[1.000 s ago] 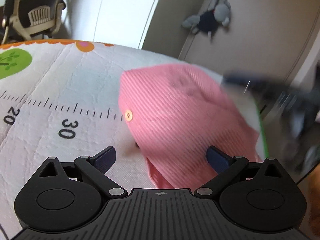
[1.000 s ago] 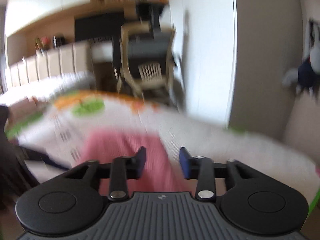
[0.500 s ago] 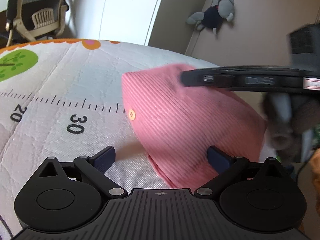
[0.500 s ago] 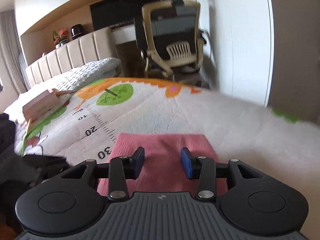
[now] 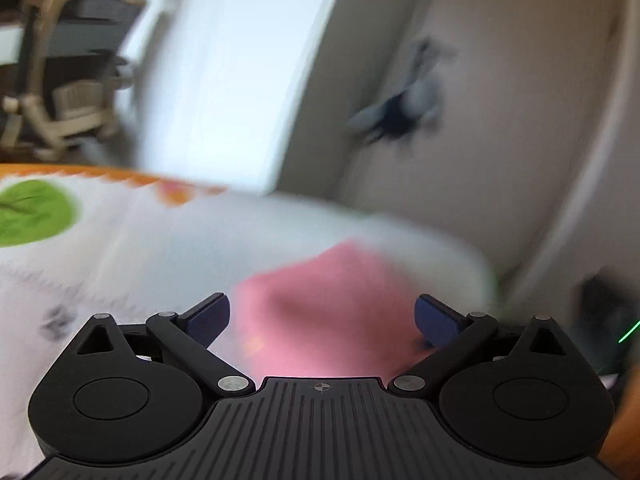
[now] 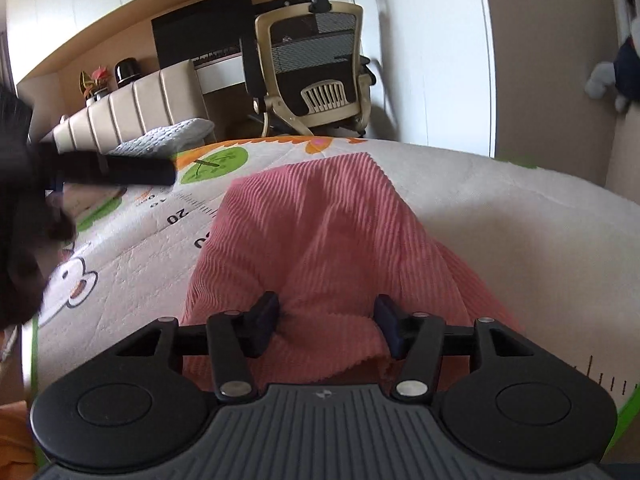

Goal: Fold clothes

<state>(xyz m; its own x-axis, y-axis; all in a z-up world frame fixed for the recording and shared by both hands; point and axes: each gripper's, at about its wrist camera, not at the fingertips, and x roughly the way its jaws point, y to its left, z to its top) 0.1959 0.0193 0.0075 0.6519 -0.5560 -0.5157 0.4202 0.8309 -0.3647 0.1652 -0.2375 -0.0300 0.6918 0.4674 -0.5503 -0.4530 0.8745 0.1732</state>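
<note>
Each of the 2 views looks forward from behind its own tongs, low and close over the printed mat [image 6: 132, 264]. The left wrist view, smeared by motion blur, faces the far edge of the mat [image 5: 120, 240], with the pink cloth [image 5: 332, 304] just ahead and a beige wall with a hanging plush toy [image 5: 404, 112] beyond. The right wrist view is sharp and sits right over the pink cloth [image 6: 320, 232], facing an office chair [image 6: 316, 68]. Both views share the cloth, the mat, the chair [image 5: 60, 92] and the plush toy [image 6: 616, 76].
</note>
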